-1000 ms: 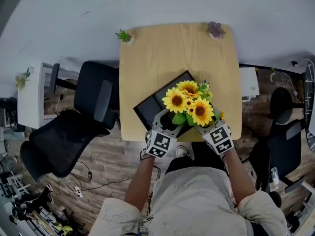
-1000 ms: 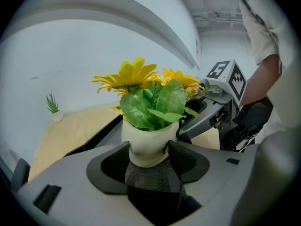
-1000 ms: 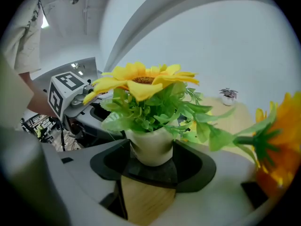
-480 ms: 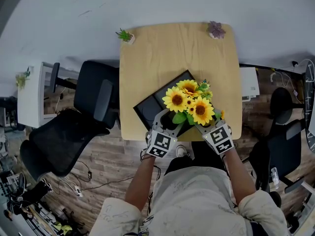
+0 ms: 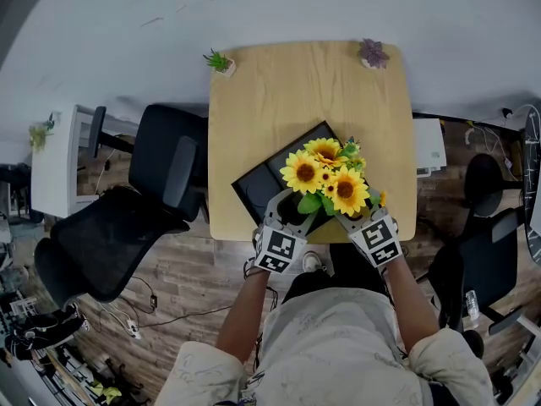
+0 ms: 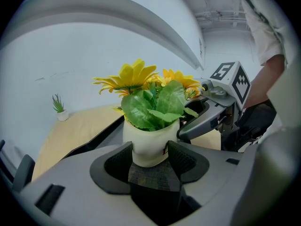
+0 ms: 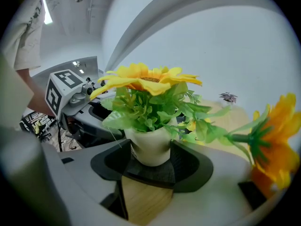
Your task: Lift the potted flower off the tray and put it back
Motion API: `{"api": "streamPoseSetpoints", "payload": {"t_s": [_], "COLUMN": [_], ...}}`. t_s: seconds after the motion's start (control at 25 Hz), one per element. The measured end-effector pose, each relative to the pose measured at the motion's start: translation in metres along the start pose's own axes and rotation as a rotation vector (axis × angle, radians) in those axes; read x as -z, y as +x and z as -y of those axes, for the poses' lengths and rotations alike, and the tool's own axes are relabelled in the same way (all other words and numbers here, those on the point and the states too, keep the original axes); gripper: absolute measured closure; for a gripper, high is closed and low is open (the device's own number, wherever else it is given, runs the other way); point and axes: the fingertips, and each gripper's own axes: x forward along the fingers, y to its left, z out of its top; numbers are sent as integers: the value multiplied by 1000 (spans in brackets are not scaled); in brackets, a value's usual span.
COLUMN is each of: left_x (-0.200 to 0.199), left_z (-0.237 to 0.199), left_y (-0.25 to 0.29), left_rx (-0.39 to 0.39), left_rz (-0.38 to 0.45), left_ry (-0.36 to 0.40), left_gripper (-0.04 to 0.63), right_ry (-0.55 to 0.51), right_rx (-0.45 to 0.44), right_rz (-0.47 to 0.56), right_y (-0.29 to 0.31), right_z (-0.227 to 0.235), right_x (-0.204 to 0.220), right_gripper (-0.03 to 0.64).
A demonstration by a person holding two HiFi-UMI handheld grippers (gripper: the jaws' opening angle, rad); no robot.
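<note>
The potted flower (image 5: pixel 325 178) is a cream pot (image 6: pixel 150 145) of yellow sunflowers and green leaves, held over the near corner of the black tray (image 5: pixel 266 180). In the head view the blooms hide the pot. My left gripper (image 5: pixel 287 216) is shut on the pot's left side, and its jaws (image 6: pixel 150 155) clasp the pot's lower half. My right gripper (image 5: pixel 344 216) is shut on the opposite side of the pot (image 7: pixel 150 147), its jaws (image 7: pixel 150 157) cupping the base. Bare wood shows under the right jaws. Each gripper appears in the other's view: the right gripper (image 6: pixel 209 119), the left gripper (image 7: pixel 77 100).
The square wooden table (image 5: pixel 279 100) carries a small green plant (image 5: pixel 219 61) at its far left corner and a purple one (image 5: pixel 371 53) at its far right. A black office chair (image 5: pixel 127 218) stands left of the table. The person's arms reach in from the near edge.
</note>
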Motion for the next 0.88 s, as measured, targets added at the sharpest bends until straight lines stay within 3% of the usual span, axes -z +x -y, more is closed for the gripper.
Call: {"api": "streamPoseSetpoints", "payload": {"t_s": [0.88], "left_x": [-6], "left_z": [7], "left_y": [-50], "left_rx": [-56], "left_rz": [61], "left_ry": [41], "left_gripper": [353], "right_ry": [-73], "right_rx": [11], "right_rz": [63], "right_y": [-23], "right_z": [-37], "right_x": [-19], "right_gripper": [342]}}
